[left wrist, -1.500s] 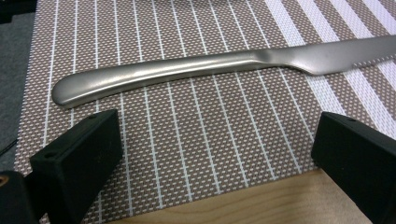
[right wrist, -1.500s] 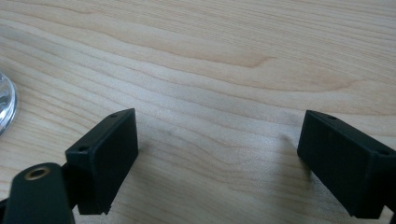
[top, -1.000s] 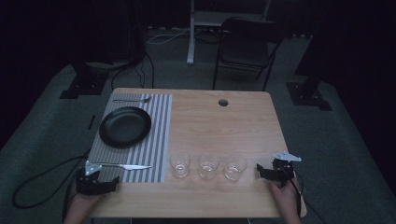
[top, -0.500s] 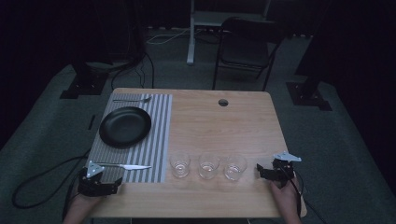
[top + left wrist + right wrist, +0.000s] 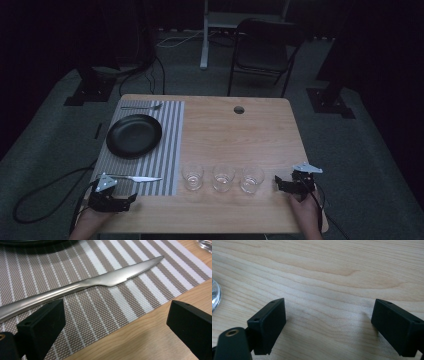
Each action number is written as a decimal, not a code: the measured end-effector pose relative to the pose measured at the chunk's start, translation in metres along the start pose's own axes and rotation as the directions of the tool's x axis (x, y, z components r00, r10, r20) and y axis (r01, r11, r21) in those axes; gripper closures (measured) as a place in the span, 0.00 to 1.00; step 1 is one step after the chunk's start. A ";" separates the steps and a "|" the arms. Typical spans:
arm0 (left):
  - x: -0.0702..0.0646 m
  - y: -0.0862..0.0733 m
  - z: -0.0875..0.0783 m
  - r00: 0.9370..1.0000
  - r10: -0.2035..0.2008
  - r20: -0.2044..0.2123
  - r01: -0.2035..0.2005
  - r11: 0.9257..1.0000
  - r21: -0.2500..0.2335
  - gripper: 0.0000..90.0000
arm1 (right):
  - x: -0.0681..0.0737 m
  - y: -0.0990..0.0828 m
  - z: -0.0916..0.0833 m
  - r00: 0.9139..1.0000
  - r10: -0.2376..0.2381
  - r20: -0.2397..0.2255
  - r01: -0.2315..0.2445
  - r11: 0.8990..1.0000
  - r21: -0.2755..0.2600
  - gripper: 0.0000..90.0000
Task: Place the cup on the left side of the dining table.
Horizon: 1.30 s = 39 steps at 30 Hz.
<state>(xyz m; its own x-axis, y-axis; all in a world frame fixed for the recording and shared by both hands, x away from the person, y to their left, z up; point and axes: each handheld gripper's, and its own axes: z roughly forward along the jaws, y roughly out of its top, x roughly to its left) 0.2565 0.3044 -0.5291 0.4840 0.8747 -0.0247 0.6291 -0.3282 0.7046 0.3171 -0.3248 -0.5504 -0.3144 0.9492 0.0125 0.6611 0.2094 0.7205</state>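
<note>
while lying flat across the near edge of the striped placemat [image 5: 170, 145], with blade tip pointing right, the knife [image 5: 82, 285] is sitting untouched just beyond the left gripper [image 5: 115, 332]. lying with its handle running off to the left, past that gripper's left jaw in the left gripper view, and its blade reaching toward the mat's right border. resting close to the near-left corner of the wooden table [image 5: 235, 140], near the black plate [image 5: 134, 135] that is sitting farther back on the same mat.

hovering low over the mat's near edge and the bare wood, jaws spread wide, gripping nothing. judging from this, being at the approach step: lining up on the knife, not yet grasping it. needing next, probably, to be moving forward and a little left so the jaws are straddling the thin handle, then lowering until nearly touching the mat before closing; being so flat, the knife is likely calling for a careful, low pinch.

waiting at the near right, the right gripper [image 5: 329, 325] is likewise standing released, jaws apart over bare wood, holding nothing, just right of the row of three glasses [image 5: 222, 178]. lying at the far edge of the mat, a fork [image 5: 141, 106] is staying well apart from all this.
</note>
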 end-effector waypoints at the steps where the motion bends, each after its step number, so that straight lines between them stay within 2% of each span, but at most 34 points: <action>1: -0.001 0.001 0.000 1.000 0.003 0.007 -0.003 1.000 -0.001 0.03 | 0.000 0.000 0.000 1.000 0.000 0.000 0.000 1.000 0.000 0.13; 5: -0.005 0.006 0.002 0.999 0.016 0.036 -0.016 1.000 -0.009 0.03 | 0.000 0.000 0.000 1.000 0.000 0.000 0.000 1.000 0.000 0.13; 12: -0.012 0.012 0.005 0.997 0.042 0.059 -0.041 0.999 -0.019 0.03 | 0.000 0.000 0.000 1.000 0.000 0.000 0.000 1.000 0.000 0.13; 18: -0.019 0.021 0.007 0.993 0.064 0.096 -0.061 0.998 -0.026 0.03 | 0.000 0.000 0.000 1.000 0.000 0.000 0.000 1.000 0.000 0.13; 20: -0.020 0.024 0.007 0.993 0.073 0.095 -0.070 0.997 -0.033 0.03 | 0.000 0.000 0.000 1.000 0.001 0.000 -0.001 1.000 0.000 0.13; 26: -0.028 0.036 0.007 0.985 0.106 0.135 -0.101 0.994 -0.042 0.03 | 0.000 0.000 0.000 1.000 0.000 0.000 0.000 1.000 0.000 0.13; 27: -0.029 0.037 0.007 0.985 0.112 0.130 -0.107 0.993 -0.048 0.03 | 0.000 0.000 0.000 1.000 0.000 0.000 0.000 1.000 0.000 0.13; 31: -0.032 0.044 0.006 0.980 0.131 0.152 -0.123 0.991 -0.057 0.03 | 0.000 0.000 0.000 1.000 0.000 0.000 0.000 1.000 0.000 0.13; 33: -0.032 0.044 0.006 0.980 0.131 0.152 -0.123 0.991 -0.057 0.03 | 0.000 0.000 0.000 1.000 0.000 0.000 0.000 1.000 0.000 0.13; 34: -0.036 0.050 0.005 0.974 0.150 0.169 -0.140 0.988 -0.069 0.03 | 0.000 0.000 0.000 1.000 0.000 0.000 0.000 1.000 0.000 0.13; 38: -0.043 0.058 0.006 0.968 0.179 0.176 -0.168 0.983 -0.080 0.03 | 0.000 0.000 0.000 1.000 0.000 0.000 0.000 1.000 0.000 0.13; 39: -0.045 0.060 0.006 0.965 0.186 0.186 -0.175 0.982 -0.077 0.03 | 0.000 0.000 0.000 1.000 0.000 0.000 0.000 1.000 0.000 0.13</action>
<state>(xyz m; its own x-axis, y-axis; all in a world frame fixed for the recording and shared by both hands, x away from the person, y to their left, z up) 0.2766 0.2434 -0.4900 0.6972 0.7164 -0.0245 0.4863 -0.4476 0.7505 0.3171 -0.3248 -0.5504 -0.3143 0.9492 0.0129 0.6611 0.2091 0.7205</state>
